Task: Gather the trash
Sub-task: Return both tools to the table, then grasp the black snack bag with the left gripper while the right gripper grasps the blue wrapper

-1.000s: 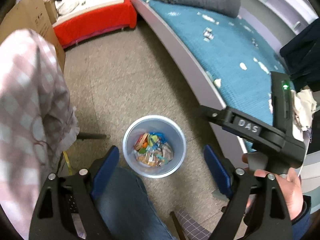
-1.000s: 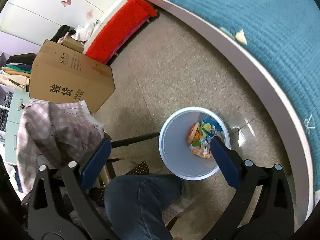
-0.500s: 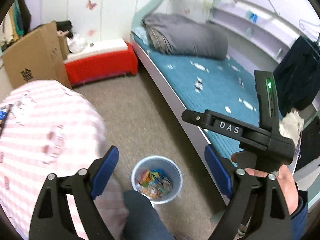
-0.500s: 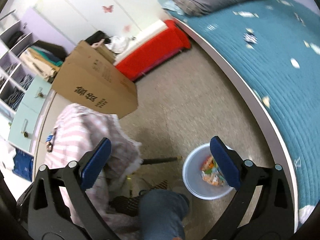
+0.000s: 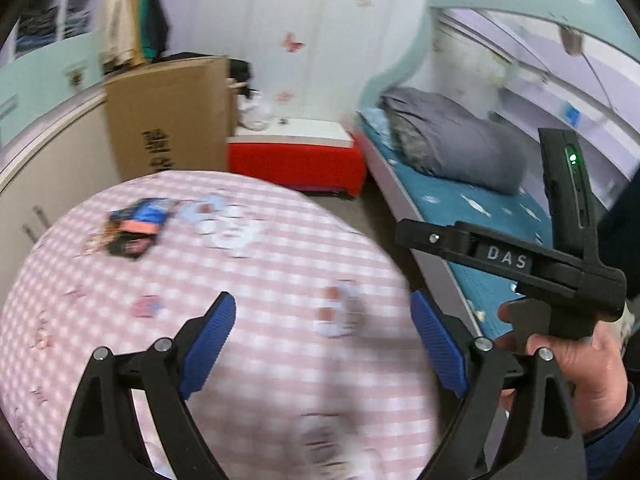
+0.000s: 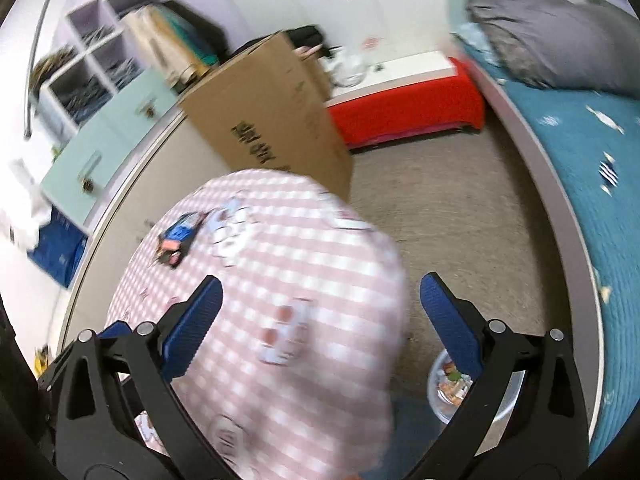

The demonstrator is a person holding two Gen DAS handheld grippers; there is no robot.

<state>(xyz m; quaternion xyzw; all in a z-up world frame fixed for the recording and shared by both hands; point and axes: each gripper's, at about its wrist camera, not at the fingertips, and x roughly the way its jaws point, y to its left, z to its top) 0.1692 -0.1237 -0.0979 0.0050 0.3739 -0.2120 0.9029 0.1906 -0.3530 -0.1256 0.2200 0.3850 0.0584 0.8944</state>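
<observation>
My left gripper [image 5: 324,340] is open and empty above a round table under a pink checked cloth [image 5: 248,280]. A small heap of dark and blue wrappers [image 5: 134,228] lies at the table's far left, well ahead of the fingers. My right gripper [image 6: 322,320] is also open and empty over the same table [image 6: 280,264], where the wrappers [image 6: 178,236] show again. The pale bin [image 6: 440,388] with coloured trash stands on the floor at lower right, partly behind the right finger. White paper scraps [image 6: 608,172] dot the teal bed cover [image 6: 580,152]. A hand [image 5: 580,364] holds the right gripper's body.
A tall cardboard box [image 5: 168,120] stands behind the table, with a red bench [image 5: 296,164] beside it. A grey rolled duvet [image 5: 452,144] lies on the bed. Mint cabinets and open shelves [image 6: 100,76] line the left wall. Bare floor [image 6: 460,208] runs between table and bed.
Both grippers have risen and tilted up from over the bin to above the checked table. The bin has left the left wrist view and slid to the lower right in the right one.
</observation>
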